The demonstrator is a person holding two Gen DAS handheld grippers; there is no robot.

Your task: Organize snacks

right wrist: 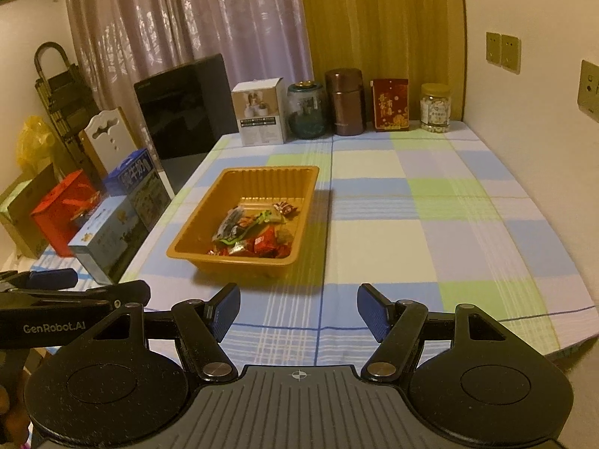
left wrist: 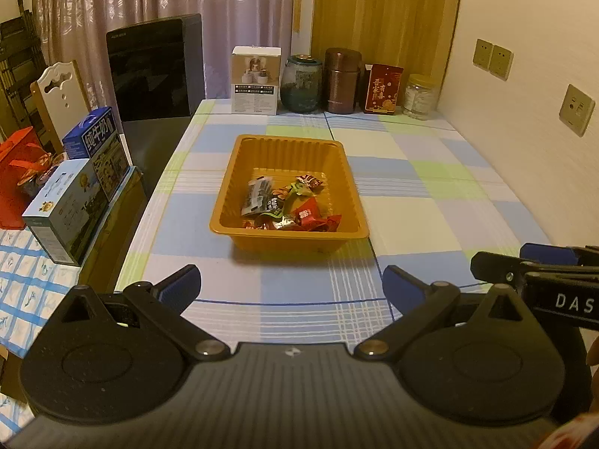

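Note:
An orange plastic tray [left wrist: 288, 144] [right wrist: 269, 171] stands on the checked tablecloth, holding several wrapped snacks [left wrist: 288, 205] [right wrist: 254, 232] heaped at its near end. My left gripper [left wrist: 292, 288] hovers over the cloth just in front of the tray, open, with nothing between its blue pads. My right gripper [right wrist: 297, 312] is also open and empty, nearer the table's front edge and to the right of the tray. Each gripper shows at the edge of the other's view: the right gripper [left wrist: 524, 262] and the left gripper [right wrist: 56, 284].
Along the back wall stand a white box [left wrist: 255, 80], a glass jar [left wrist: 301, 84], a brown canister [left wrist: 342, 80], a red packet [left wrist: 383, 88] and a clear jar [left wrist: 419, 97]. Milk cartons [left wrist: 93, 149] and a red bag [left wrist: 18, 172] sit off the table's left side. Wall sockets [left wrist: 576, 110] are on the right.

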